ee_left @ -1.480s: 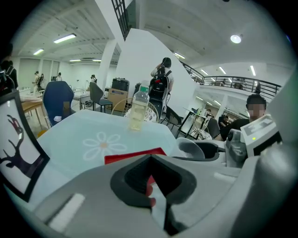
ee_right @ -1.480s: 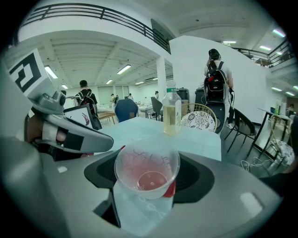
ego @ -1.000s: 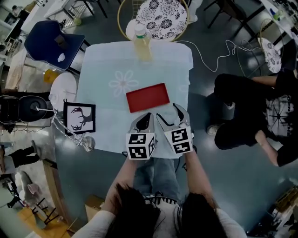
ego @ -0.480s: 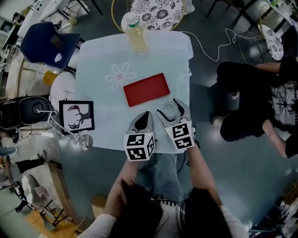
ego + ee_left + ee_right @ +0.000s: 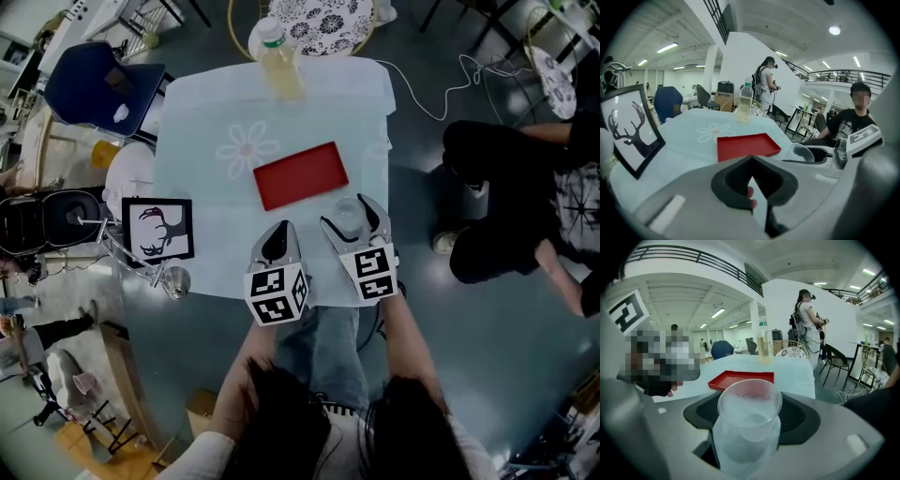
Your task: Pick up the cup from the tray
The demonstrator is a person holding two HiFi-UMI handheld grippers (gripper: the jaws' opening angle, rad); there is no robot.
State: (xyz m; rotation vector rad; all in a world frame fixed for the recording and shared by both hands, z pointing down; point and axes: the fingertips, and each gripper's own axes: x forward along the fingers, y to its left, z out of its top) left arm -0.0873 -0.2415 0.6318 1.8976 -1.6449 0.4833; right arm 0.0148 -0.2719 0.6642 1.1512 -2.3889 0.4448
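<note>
Pale flower-print cloth [image 5: 246, 150] covers your table, bottle [image 5: 281, 67] upright at its far edge, framed deer picture [image 5: 157, 230] at your left, blue chair [image 5: 94, 80] beyond, person [image 5: 516, 202] seated at your right

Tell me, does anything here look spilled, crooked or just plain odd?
Nothing looks spilled or broken. The cup stands upright between the pads of the right claw, off the red tray, which lies bare and a little crooked to the edges of the table. The bottle at the far edge is upright too.
</note>
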